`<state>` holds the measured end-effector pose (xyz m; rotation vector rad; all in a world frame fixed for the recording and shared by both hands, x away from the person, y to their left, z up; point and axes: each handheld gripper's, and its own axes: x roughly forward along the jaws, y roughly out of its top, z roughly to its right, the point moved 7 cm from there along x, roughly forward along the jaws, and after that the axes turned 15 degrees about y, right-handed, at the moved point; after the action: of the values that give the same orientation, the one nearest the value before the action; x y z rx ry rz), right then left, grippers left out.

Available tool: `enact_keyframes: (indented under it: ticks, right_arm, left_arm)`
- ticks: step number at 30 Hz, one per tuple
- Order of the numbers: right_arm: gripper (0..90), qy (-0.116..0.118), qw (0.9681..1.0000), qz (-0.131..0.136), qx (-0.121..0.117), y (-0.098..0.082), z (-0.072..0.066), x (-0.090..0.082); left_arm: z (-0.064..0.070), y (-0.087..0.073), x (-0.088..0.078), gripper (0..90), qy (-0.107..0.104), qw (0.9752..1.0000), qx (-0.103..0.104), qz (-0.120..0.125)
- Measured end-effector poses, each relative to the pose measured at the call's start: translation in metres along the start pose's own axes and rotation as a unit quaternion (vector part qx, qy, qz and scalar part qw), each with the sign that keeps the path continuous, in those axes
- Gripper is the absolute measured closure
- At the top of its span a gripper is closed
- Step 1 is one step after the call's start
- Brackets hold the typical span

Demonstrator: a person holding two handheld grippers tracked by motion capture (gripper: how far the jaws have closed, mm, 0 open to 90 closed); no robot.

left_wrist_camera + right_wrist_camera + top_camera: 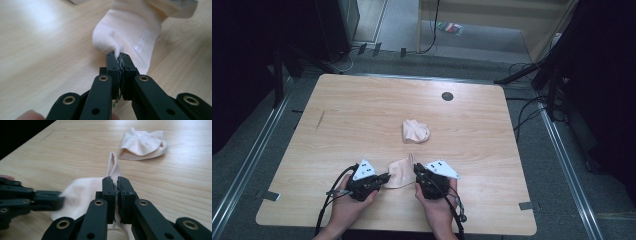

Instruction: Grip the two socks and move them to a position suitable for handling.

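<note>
The left gripper [384,177] is pinching the near sock [401,172], its jaws pressed together on a small fold of fabric at the sock's rounded end; in the left gripper view that pinched bit [117,53] is swallowed between the pads, so how much cloth is caught cannot be told. The right gripper [417,170] is clamped on the same sock's opposite side, jaws closed on the cloth with a narrow ribbed strip [113,166] standing up just beyond the tips. In the right gripper view the near part of the sock passes under the jaws and is cut off by the bottom edge.

The sock lies on the wooden table [362,120] between the two grippers, near the table's front edge, and both grippers partly cover its ends in the high view. Faint pale lettering [142,41] runs along the sock, too blurred to read. A second pale sock [415,131], crumpled into a lump, sits farther toward the table's middle, apart from the held one; its folds hide its shape.

A small dark round grommet [447,96] is set in the table beyond the crumpled sock. Past the table's far edge the surroundings are dark, and the cables [522,107] and stands there are hard to make out.
</note>
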<state>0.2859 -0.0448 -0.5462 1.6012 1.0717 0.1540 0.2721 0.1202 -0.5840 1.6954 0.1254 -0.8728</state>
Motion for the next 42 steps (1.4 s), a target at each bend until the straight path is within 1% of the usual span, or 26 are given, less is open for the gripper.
enact_keyframes:
  ticks: [1, 2, 3, 4, 5, 6, 7, 11, 15, 17, 20, 23, 24, 25, 28, 29, 30, 31, 32, 33, 35, 37, 39, 40, 41, 42]
  right_arm:
    - [86.3, 0.002, 0.9999, 0.007, 0.01, 0.002, 0.007, -0.006]
    - [86.3, 0.002, 0.9999, 0.007, 0.01, 0.002, 0.007, -0.006]
    - [86.5, 0.003, 0.9996, 0.014, 0.024, 0.004, 0.014, -0.013]
    - [86.5, 0.003, 0.9996, 0.014, 0.024, 0.004, 0.014, -0.013]
    - [86.9, 0.007, 0.9988, 0.019, 0.044, 0.004, 0.02, -0.018]
    - [86.9, 0.007, 0.9988, 0.019, 0.044, 0.004, 0.02, -0.018]
    - [87.4, 0.013, 0.9983, 0.019, 0.054, 0.004, 0.025, -0.022]
    - [88.5, 0.019, 0.9978, 0.008, 0.063, -0.003, 0.029, -0.026]
    - [89.2, 0.018, 0.9982, -0.002, 0.057, -0.009, 0.029, -0.03]
    - [89.4, 0.018, 0.9979, -0.007, 0.063, -0.013, 0.028, -0.032]
    - [89.4, 0.017, 0.9976, -0.013, 0.066, -0.017, 0.027, -0.033]
    - [89.3, 0.023, 0.9969, -0.014, 0.074, -0.022, 0.026, -0.031]
    - [89.1, 0.023, 0.9962, -0.014, 0.082, -0.023, 0.025, -0.031]
    - [88.7, 0.026, 0.996, -0.013, 0.084, -0.024, 0.026, -0.03]
    - [84.8, 0.015, 0.9958, -0.009, 0.09, -0.027, 0.03, -0.029]
    - [83.1, 0.0, 0.9965, -0.006, 0.084, -0.027, 0.032, -0.029]
    - [83.1, 0.0, 0.9965, -0.006, 0.084, -0.027, 0.032, -0.029]
    - [82.8, -0.018, 0.9972, -0.007, 0.073, -0.027, 0.034, -0.03]
    - [82.5, -0.024, 0.9976, -0.007, 0.065, -0.026, 0.036, -0.032]
    - [81.7, -0.026, 0.9975, -0.006, 0.066, -0.026, 0.037, -0.033]
    - [79.7, -0.027, 0.9975, 0.0, 0.066, -0.024, 0.039, -0.036]
    - [74.9, -0.02, 0.998, -0.005, 0.059, -0.024, 0.037, -0.035]
    - [70.1, -0.012, 0.9986, -0.016, 0.048, -0.026, 0.035, -0.03]
    - [65.2, -0.006, 0.9983, -0.035, 0.045, -0.031, 0.034, -0.023]
    - [65.1, -0.009, 0.998, -0.048, 0.041, -0.034, 0.035, -0.018]
    - [65.1, -0.009, 0.998, -0.048, 0.041, -0.034, 0.035, -0.018]
  left_arm:
    - [-0.007, 0.003, -0.005, 89.5, 0.007, 0.9999, -0.001, 0.012]
    - [-0.007, 0.003, -0.005, 89.6, 0.007, 0.9999, -0.001, 0.012]
    - [-0.013, 0.004, -0.008, 89.7, 0.011, 0.9997, -0.006, 0.02]
    - [-0.013, 0.004, -0.008, 89.8, 0.011, 0.9997, -0.006, 0.02]
    - [-0.019, 0.004, -0.011, 89.9, 0.006, 0.9997, -0.014, 0.02]
    - [-0.019, 0.004, -0.011, 90.0, 0.006, 0.9997, -0.014, 0.02]
    - [-0.023, 0.003, -0.014, 90.0, 0.001, 0.9997, -0.016, 0.019]
    - [-0.028, 0.003, -0.018, 90.0, 0.002, 0.9997, -0.014, 0.022]
    - [-0.034, 0.001, -0.026, 90.0, 0.022, 0.9995, 0.008, 0.019]
    - [-0.036, -0.001, -0.028, 90.0, 0.023, 0.9995, 0.009, 0.018]
    - [-0.036, -0.003, -0.028, 90.0, 0.02, 0.9996, 0.01, 0.014]
    - [-0.033, -0.008, -0.028, 90.0, 0.004, 0.9999, 0.009, 0.01]
    - [-0.031, -0.009, -0.027, 90.0, 0.0, 0.9999, 0.014, 0.01]
    - [-0.028, -0.012, -0.027, 90.0, -0.006, 0.9998, 0.02, 0.005]
    - [-0.022, -0.013, -0.025, 90.0, -0.016, 0.9995, 0.025, 0.005]
    - [-0.02, -0.014, -0.023, 90.0, -0.006, 0.9992, 0.039, 0.002]
    - [-0.02, -0.014, -0.023, 90.0, -0.006, 0.9992, 0.039, 0.002]
    - [-0.02, -0.014, -0.021, 90.0, -0.006, 0.9993, 0.037, 0.001]
    - [-0.02, -0.014, -0.021, 90.0, -0.007, 0.9994, 0.034, 0.001]
    - [-0.021, -0.015, -0.02, 90.0, -0.011, 0.9994, 0.034, -0.003]
    - [-0.021, -0.016, -0.019, 90.0, -0.015, 0.9994, 0.03, -0.006]
    - [-0.021, -0.017, -0.018, 90.0, -0.014, 0.9994, 0.03, -0.009]
    - [-0.022, -0.019, -0.018, 89.9, -0.014, 0.9994, 0.027, -0.012]
    - [-0.022, -0.019, -0.017, 89.7, -0.013, 0.9995, 0.024, -0.013]
    - [-0.023, -0.02, -0.017, 89.7, -0.015, 0.9996, 0.018, -0.016]
    - [-0.023, -0.02, -0.017, 89.6, -0.015, 0.9996, 0.018, -0.016]
